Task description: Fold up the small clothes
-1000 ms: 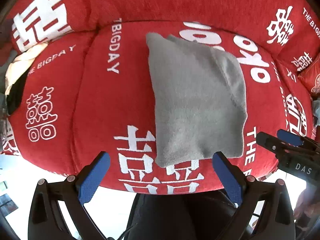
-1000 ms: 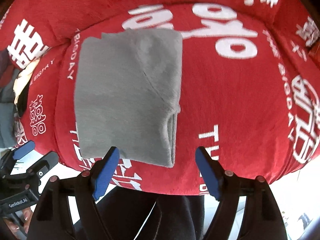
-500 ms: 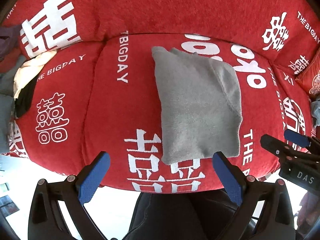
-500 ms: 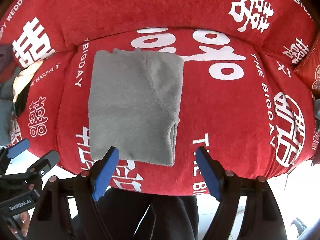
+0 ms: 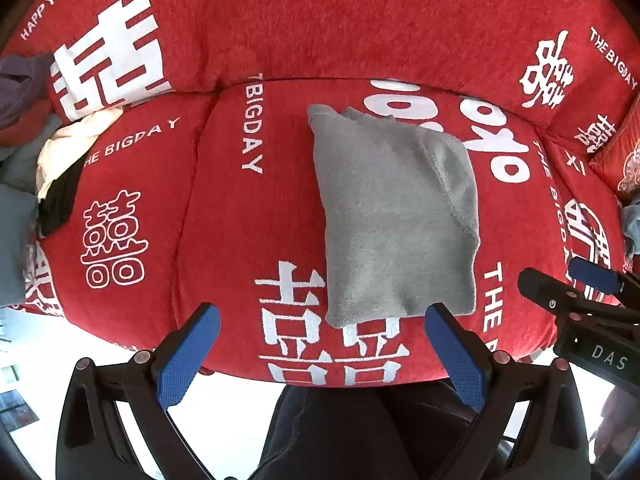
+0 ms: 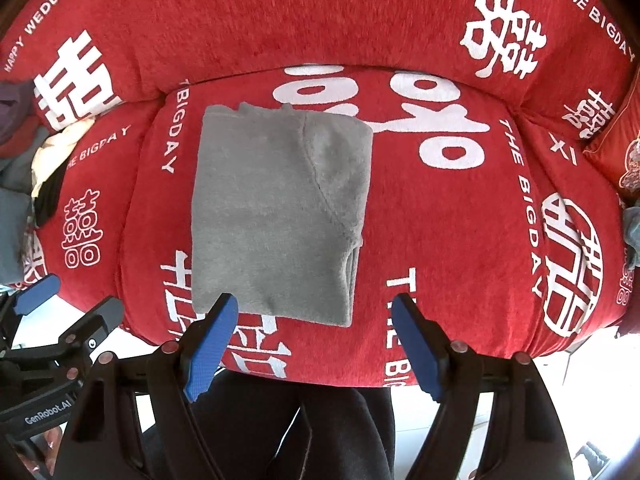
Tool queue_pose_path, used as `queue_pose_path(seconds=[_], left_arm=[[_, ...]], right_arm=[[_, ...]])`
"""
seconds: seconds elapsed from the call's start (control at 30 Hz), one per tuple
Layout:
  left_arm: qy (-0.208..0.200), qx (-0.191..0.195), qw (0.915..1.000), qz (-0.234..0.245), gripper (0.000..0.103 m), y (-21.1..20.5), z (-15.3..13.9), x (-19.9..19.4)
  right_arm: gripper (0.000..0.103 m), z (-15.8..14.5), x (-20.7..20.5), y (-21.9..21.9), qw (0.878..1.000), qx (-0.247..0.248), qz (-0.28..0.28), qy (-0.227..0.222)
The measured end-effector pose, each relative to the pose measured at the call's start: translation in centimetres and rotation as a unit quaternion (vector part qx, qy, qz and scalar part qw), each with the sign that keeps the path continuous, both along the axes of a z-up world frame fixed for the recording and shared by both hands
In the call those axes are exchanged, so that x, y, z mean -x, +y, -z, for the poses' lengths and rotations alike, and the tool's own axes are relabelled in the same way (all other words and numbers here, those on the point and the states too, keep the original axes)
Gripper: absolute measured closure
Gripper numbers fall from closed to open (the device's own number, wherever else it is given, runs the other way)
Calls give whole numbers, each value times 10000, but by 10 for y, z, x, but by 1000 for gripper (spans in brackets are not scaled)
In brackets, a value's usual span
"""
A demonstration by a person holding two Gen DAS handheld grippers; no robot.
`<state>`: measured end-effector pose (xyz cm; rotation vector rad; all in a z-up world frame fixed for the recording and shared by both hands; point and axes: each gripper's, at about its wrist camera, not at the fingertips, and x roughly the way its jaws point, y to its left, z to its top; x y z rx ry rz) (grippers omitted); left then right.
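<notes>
A red sofa cushion [image 5: 240, 220] printed with white characters bears a folded grey fleece garment [image 5: 396, 216] near its front edge. The left gripper [image 5: 322, 354] and right gripper [image 6: 314, 344] hover just before that edge, jaws spread, holding nothing.

The left gripper [image 5: 322, 344] was held with its jaws spread wide, the blue pads [image 5: 188, 354] well apart and gripping nothing. The right gripper [image 6: 316, 342] was likewise held with its jaws spread wide, its blue pads [image 6: 212, 344] empty. Both pointed forward and downward, side by side, each visible at the edge of the other's view.
</notes>
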<state>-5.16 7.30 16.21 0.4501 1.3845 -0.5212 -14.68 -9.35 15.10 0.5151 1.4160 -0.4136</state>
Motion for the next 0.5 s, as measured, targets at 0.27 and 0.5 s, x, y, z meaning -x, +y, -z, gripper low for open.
queue_pose_path(seconds=[0.27, 0.5], left_arm=[[-48, 36, 10000, 51, 1, 0, -5, 2], [-50, 57, 10000, 50, 1, 4, -6, 0]], right_arm=[[21, -2, 0, 1, 10000, 2, 6, 5], [21, -7, 1, 3, 10000, 72, 30, 0]])
